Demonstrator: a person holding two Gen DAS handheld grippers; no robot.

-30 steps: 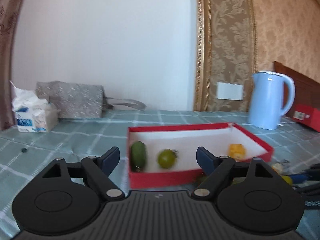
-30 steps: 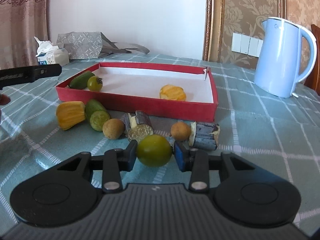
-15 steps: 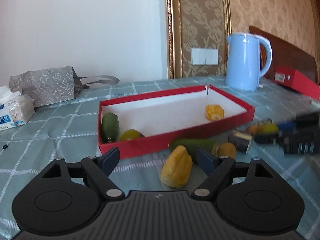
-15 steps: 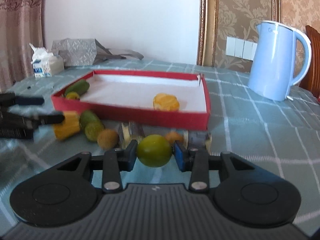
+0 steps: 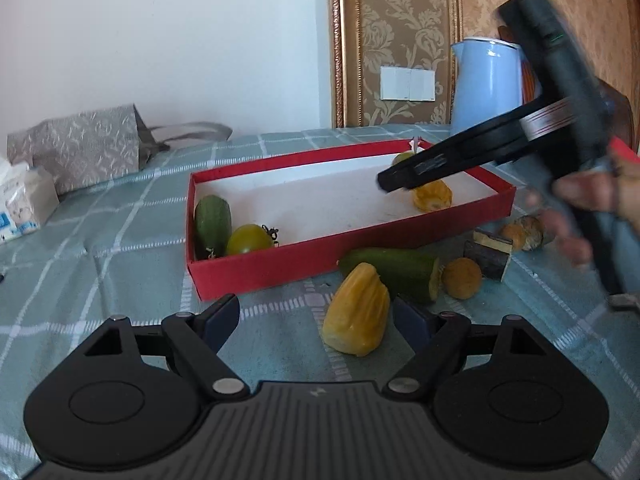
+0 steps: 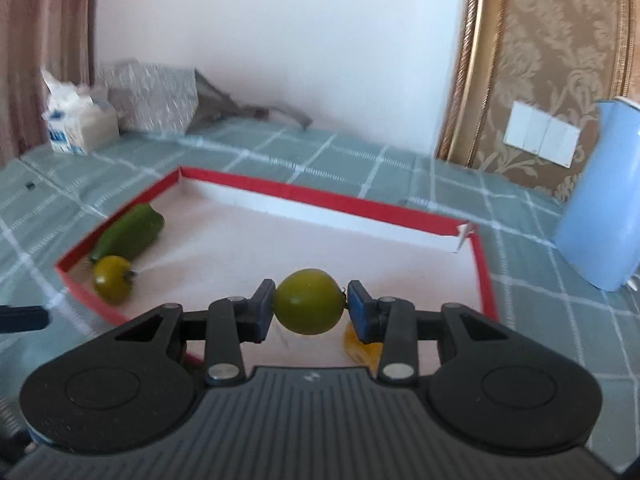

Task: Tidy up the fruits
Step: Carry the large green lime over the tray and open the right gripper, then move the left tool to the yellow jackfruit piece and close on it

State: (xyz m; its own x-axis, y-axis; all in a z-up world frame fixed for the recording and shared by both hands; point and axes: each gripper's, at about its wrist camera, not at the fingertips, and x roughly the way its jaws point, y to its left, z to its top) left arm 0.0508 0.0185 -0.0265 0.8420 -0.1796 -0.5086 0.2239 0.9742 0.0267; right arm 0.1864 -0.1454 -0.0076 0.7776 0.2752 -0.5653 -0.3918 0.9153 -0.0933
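Since the earlier frame, the right gripper (image 6: 310, 312) has been carried up over the red box (image 6: 486, 276), its pads clamped on a green tomato (image 6: 308, 300) held above the white floor. Inside the box, a cucumber piece (image 6: 130, 230) and a second tomato (image 6: 112, 278) are seen at the left end, a yellow fruit (image 5: 432, 196) near the right end. The left gripper (image 5: 316, 316) is held wide apart, nothing gripped, just beside a yellow jackfruit piece (image 5: 358, 316) on the checked tablecloth (image 5: 100, 280).
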